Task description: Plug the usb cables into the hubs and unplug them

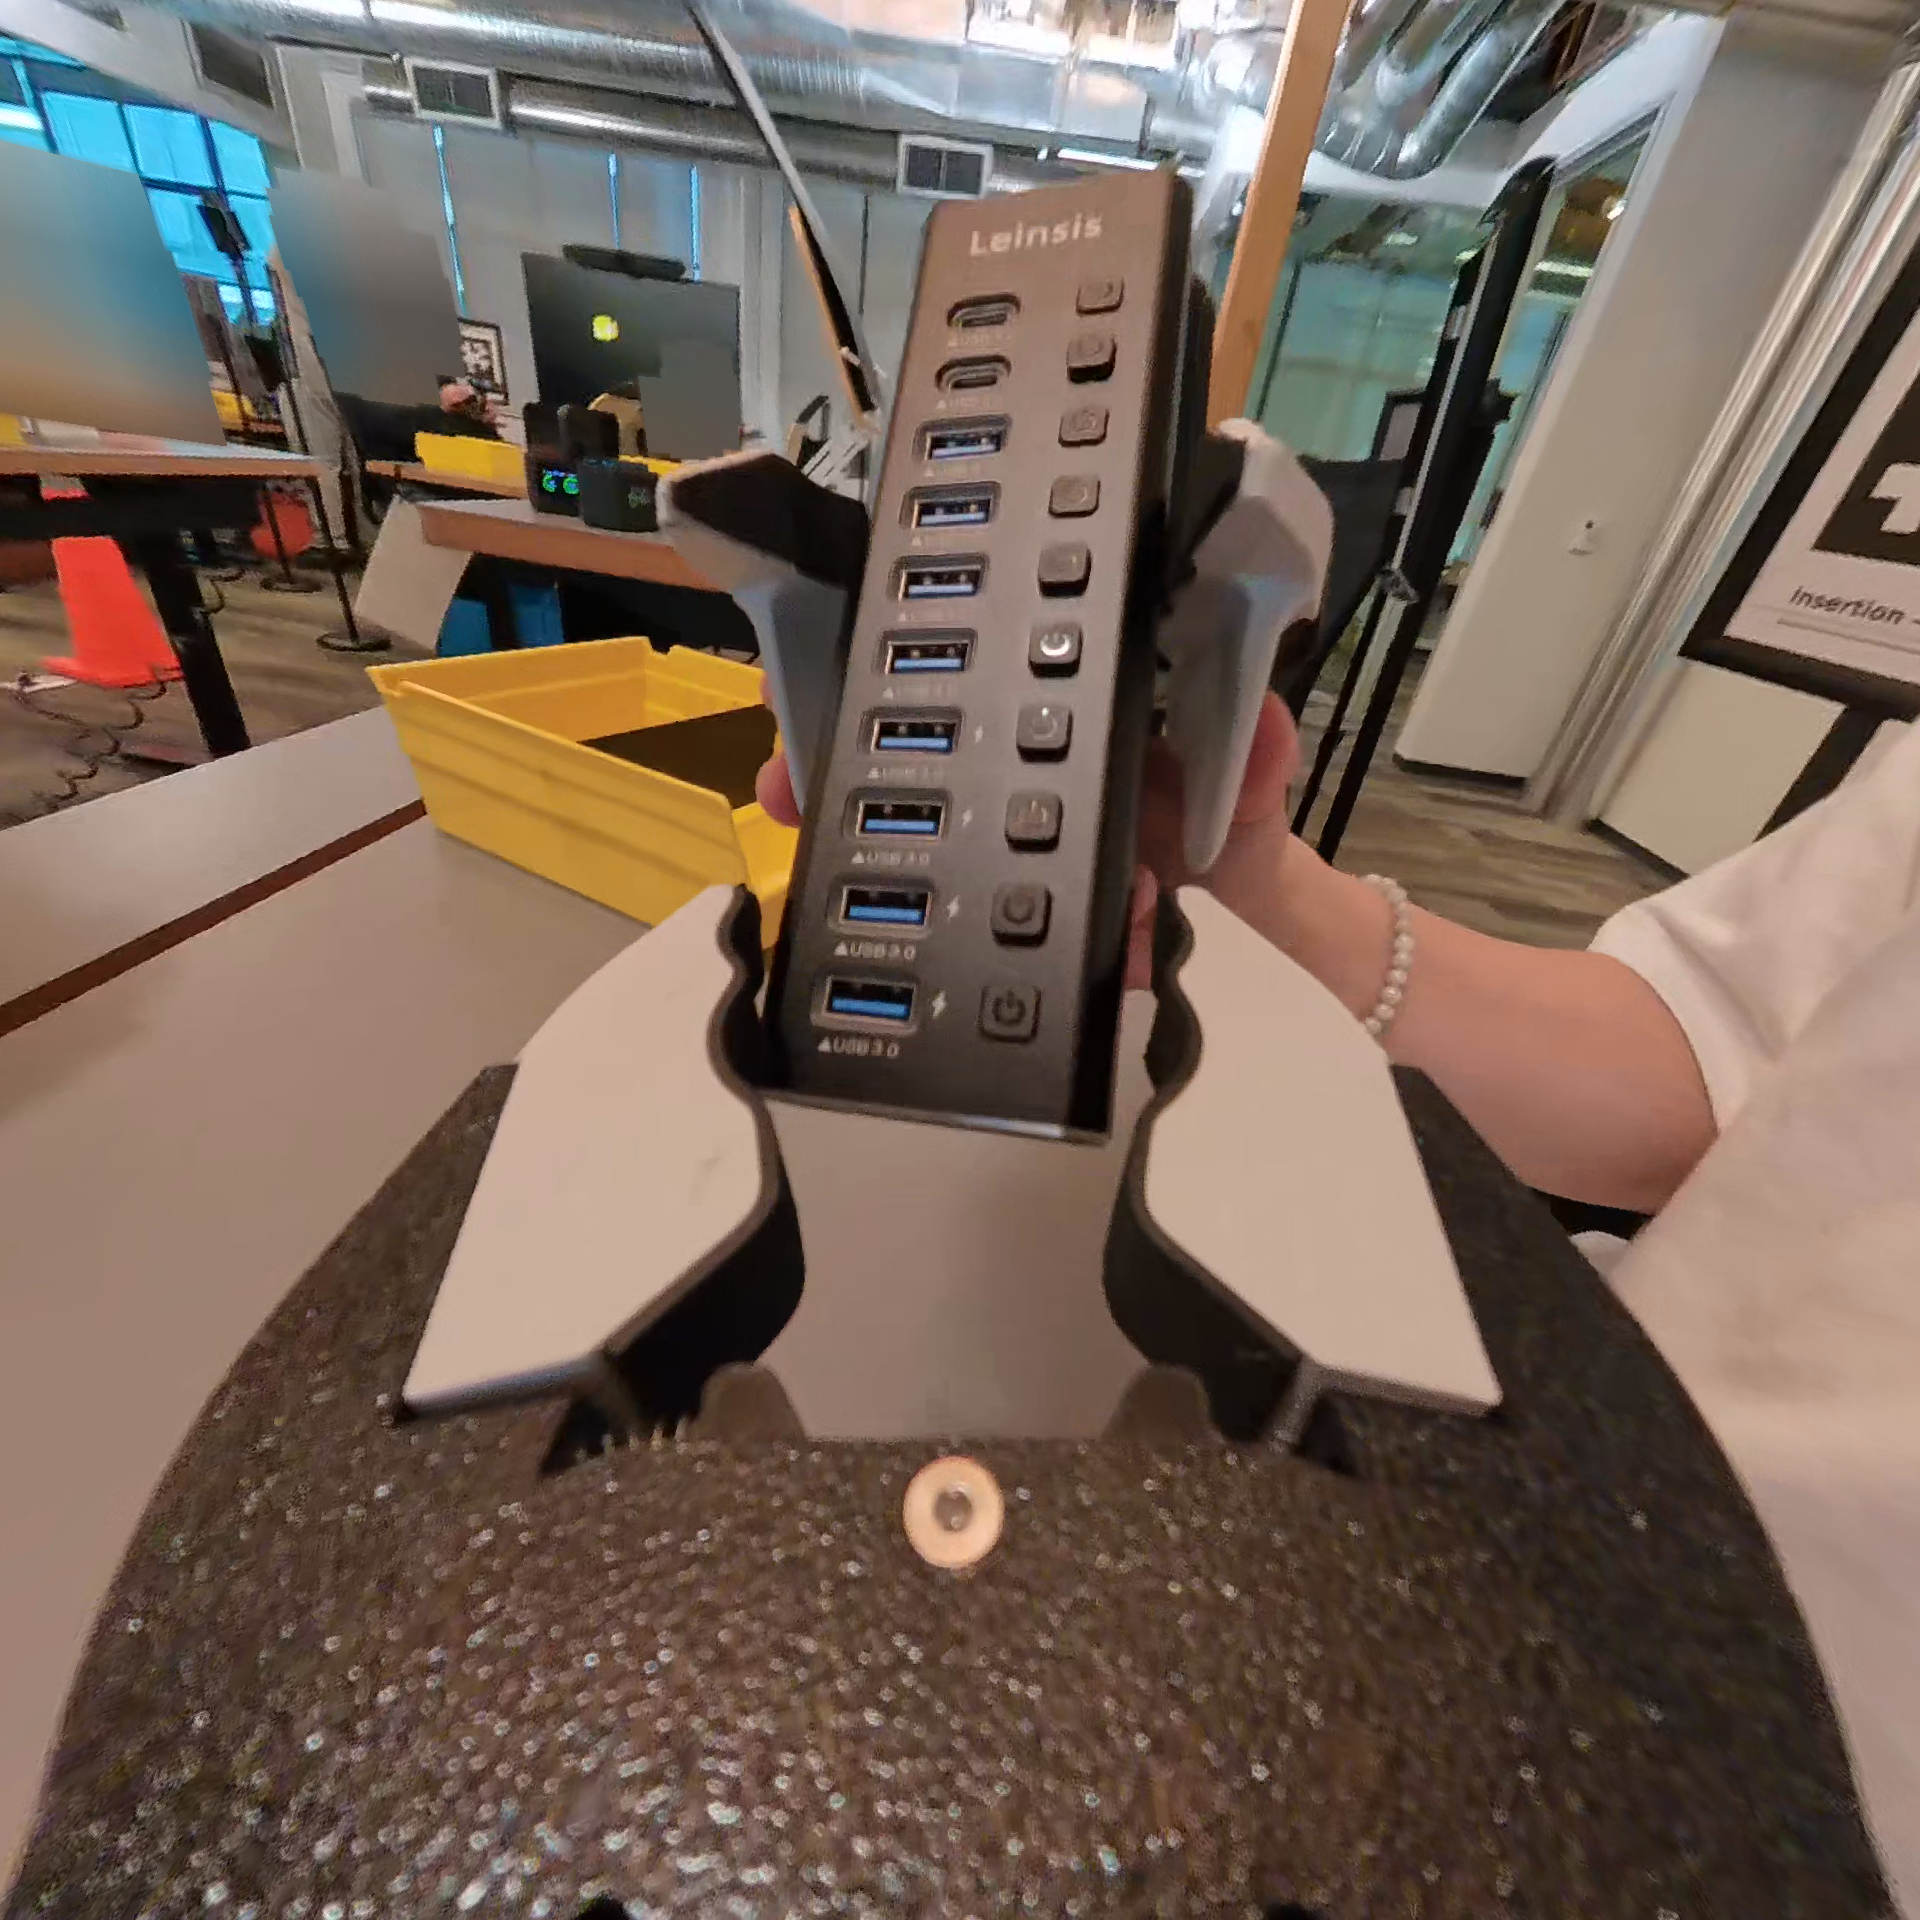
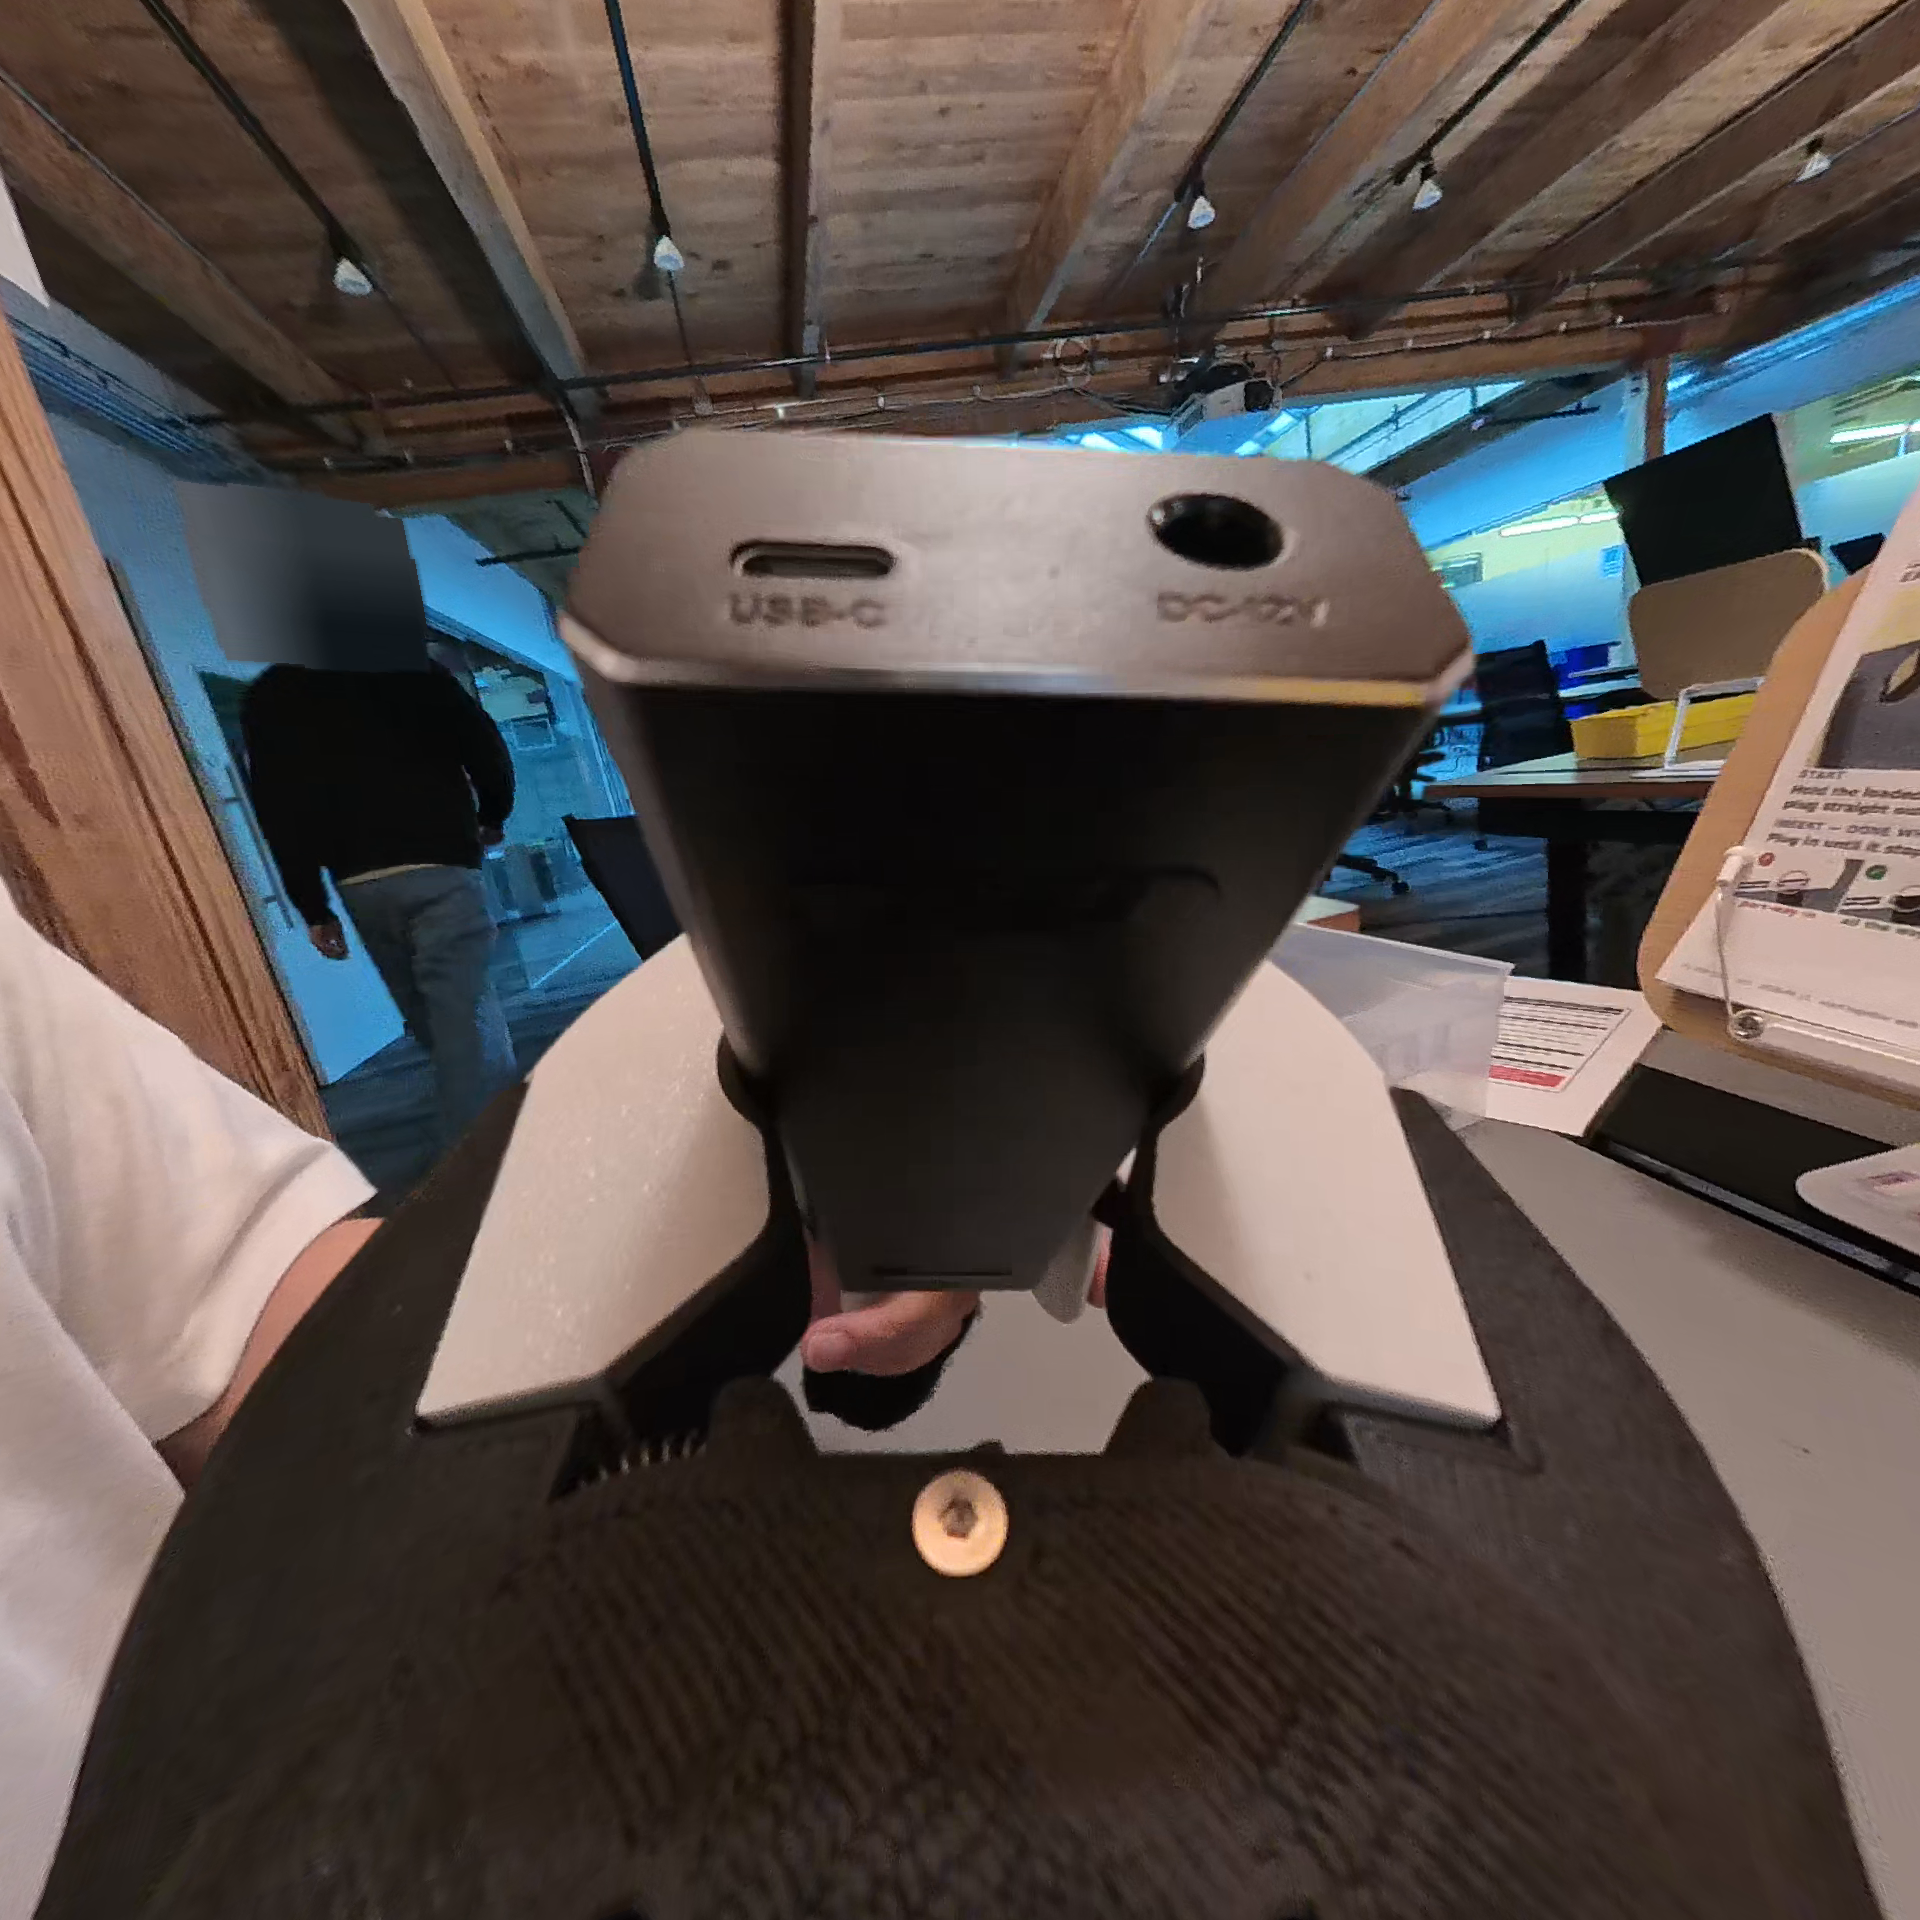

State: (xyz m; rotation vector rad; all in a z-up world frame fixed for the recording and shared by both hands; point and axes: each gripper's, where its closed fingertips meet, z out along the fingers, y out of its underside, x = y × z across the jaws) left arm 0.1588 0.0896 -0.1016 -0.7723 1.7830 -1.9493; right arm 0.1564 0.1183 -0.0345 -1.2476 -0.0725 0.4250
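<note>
Open-plan workshop behind both grippers: desks, monitors and an orange cone beyond the left gripper (image 1: 951,997), a timber-beam ceiling above the right gripper (image 2: 961,1101). Grey tabletop (image 1: 208,1039) lies beneath and to the left of the left gripper, with a yellow bin (image 1: 582,769) ahead of its left finger.

Left gripper: fingers partly spread, pinching the near end of a black USB hub (image 1: 966,665) between their dark inner pads. The hub stands nearly upright, tilted slightly right, its face with blue ports and a column of round buttons turned toward the camera. No cable shows in any port.

Right gripper, seen farther off in the left wrist view (image 1: 997,540): its pale fingers clamp the same hub from either side about midway up. A hand (image 1: 1216,821) wearing a bead bracelet sits behind the hub; how it grips the tool is hidden.

Right wrist view: the hub (image 2: 997,831) fills the space between the fingers and is held at its narrow sides, its plain back and its end face with an oval socket and a round socket toward the lens. A fingertip (image 2: 883,1335) shows below the hub's lower end. A clipboard with a printed sheet (image 2: 1787,831) stands to the right, cut off by the frame edge. Blur softens the hub's edges.
</note>
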